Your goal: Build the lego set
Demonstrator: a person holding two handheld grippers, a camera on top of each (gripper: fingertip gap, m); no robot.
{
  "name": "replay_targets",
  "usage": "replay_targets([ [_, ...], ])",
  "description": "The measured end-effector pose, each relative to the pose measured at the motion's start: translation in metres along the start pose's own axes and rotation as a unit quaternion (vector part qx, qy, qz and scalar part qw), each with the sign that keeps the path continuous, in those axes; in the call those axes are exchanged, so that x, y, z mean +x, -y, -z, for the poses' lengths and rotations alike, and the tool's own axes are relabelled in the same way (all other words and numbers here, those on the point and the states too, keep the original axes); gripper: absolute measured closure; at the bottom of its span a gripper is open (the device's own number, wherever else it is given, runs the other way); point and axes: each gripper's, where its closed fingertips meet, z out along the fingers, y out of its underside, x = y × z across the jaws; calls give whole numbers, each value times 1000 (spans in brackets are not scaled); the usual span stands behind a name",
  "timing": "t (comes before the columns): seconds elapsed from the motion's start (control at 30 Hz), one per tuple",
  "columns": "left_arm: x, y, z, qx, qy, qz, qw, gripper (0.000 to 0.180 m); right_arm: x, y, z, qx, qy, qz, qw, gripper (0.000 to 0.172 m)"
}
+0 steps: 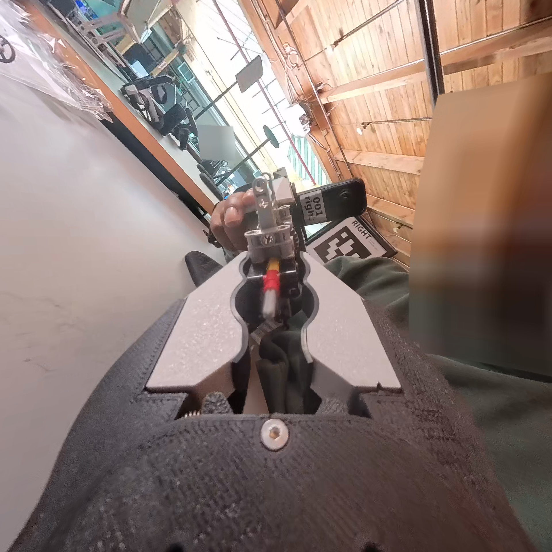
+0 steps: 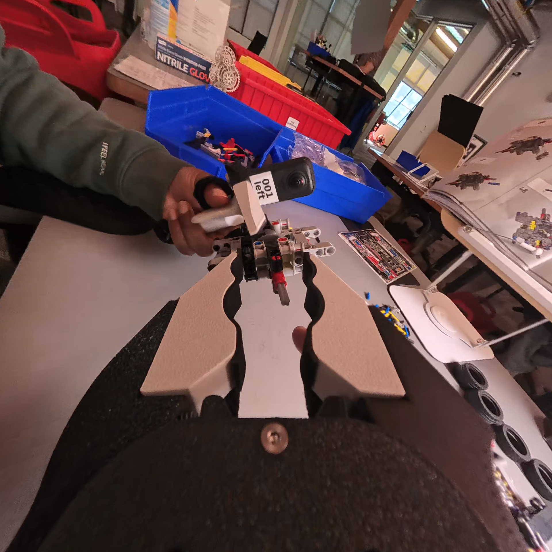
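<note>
A small grey brick assembly [image 2: 265, 251] with black gears and a red-collared axle hangs above the white table [image 2: 89, 298]. My right gripper [image 2: 273, 264] is shut on it, with a pad pressing on each side. My left gripper [image 1: 273, 263] is shut on the same assembly [image 1: 267, 239] from the other end, where a red and yellow axle points back between its fingers. In the right wrist view the left gripper's finger [image 2: 249, 215] bears on the assembly's top. In the left wrist view the right gripper's finger [image 1: 283, 191] shows behind the assembly, held by a hand [image 1: 230, 221].
Two blue bins [image 2: 209, 119] [image 2: 343, 185] with loose parts and bags stand behind, and a red bin [image 2: 283, 98] beyond them. A sticker sheet [image 2: 379, 255], small loose pieces [image 2: 391, 316], black tyres [image 2: 490, 406] and an open instruction booklet [image 2: 493, 185] lie to the right. The tips of both grippers are at nearly the same place.
</note>
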Motion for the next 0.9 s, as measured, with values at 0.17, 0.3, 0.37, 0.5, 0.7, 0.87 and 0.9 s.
replay_targets([
  [0.17, 21, 8, 7, 10, -64, -15, 998, 154, 0, 22, -8, -7, 6, 73, 997, 132],
  [0.3, 29, 10, 7, 12, -92, -14, 996, 154, 0, 32, -12, -21, 33, 130, 991, 128],
  [0.37, 29, 10, 7, 13, -92, -14, 996, 154, -1, 32, -12, -20, 46, 134, 990, 131],
  [0.5, 30, 12, 5, 23, -97, -2, 995, 154, 1, 33, -10, 8, 43, 107, 993, 131],
  [0.7, 31, 26, 8, 47, -40, -116, 991, 143, 13, 33, -4, 81, 60, -4, 995, 132],
  [0.87, 38, 35, 19, 13, 97, -367, 925, 118, 28, 30, 8, 162, 129, -152, 966, 132],
  [0.9, 37, 33, 18, 0, 118, -398, 910, 117, 29, 28, 7, 170, 138, -170, 961, 132],
])
